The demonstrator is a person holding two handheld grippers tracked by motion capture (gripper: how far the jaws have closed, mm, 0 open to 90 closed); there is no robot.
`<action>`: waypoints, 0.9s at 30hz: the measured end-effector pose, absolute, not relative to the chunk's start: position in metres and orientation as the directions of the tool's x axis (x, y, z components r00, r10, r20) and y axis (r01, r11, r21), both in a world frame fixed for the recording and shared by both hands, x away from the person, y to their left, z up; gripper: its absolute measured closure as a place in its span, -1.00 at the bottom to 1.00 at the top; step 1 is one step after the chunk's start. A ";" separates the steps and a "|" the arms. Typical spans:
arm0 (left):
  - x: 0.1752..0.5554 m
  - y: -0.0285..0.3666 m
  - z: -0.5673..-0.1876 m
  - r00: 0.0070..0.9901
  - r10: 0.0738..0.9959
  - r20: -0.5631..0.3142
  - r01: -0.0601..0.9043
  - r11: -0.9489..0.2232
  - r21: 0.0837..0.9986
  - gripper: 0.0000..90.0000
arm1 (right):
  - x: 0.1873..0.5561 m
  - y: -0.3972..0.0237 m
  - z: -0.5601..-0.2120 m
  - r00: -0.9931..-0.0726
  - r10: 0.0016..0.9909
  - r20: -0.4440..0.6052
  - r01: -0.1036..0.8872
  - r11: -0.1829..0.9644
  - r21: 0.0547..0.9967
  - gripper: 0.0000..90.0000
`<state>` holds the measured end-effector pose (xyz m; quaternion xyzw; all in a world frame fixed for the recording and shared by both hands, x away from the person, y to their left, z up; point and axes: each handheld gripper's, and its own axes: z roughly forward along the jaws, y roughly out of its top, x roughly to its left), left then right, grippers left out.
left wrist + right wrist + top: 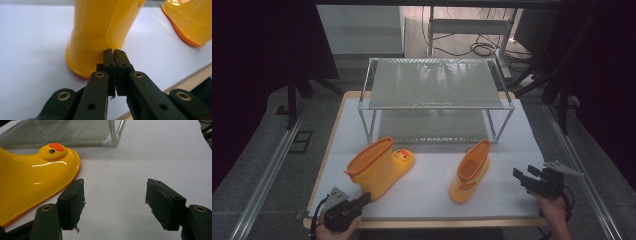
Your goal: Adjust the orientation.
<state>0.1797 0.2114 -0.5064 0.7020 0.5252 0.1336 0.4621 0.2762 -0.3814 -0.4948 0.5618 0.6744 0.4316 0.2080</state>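
Observation:
Two glossy yellow rubber boots with orange trim lie on the white table top (432,190). The left boot (379,167) has a duck face on its toe (401,156). The right boot (469,172) lies further right. My left gripper (364,198) sits at the front edge, shut with nothing between its pads (110,58). It points at the left boot's heel (100,37), just short of it. My right gripper (521,175) stands open and empty (115,202). Beside its left pad is a boot's duck-faced toe (32,177), not between the jaws.
A metal-framed rack (434,82) with two mesh shelves stands at the back of the table, one leg (113,135) beyond the right gripper. The table's wooden front edge (190,75) runs close under the left gripper. Dark stands and cables surround the table.

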 end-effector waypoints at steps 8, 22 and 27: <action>0.173 0.189 -0.505 0.498 0.816 -0.293 0.604 -0.084 0.793 0.87 | 0.276 -0.382 -0.495 -0.283 0.938 0.202 0.579 -0.001 0.815 -0.30; 0.199 0.137 -0.493 0.644 0.708 -0.290 0.580 -0.205 0.788 0.47 | 0.276 -0.386 -0.495 -0.281 0.937 0.206 0.578 -0.006 0.816 -0.30; 0.205 0.125 -0.489 0.673 0.680 -0.290 0.597 -0.269 0.756 0.36 | 0.275 -0.386 -0.495 -0.291 0.936 0.199 0.579 0.007 0.815 -0.30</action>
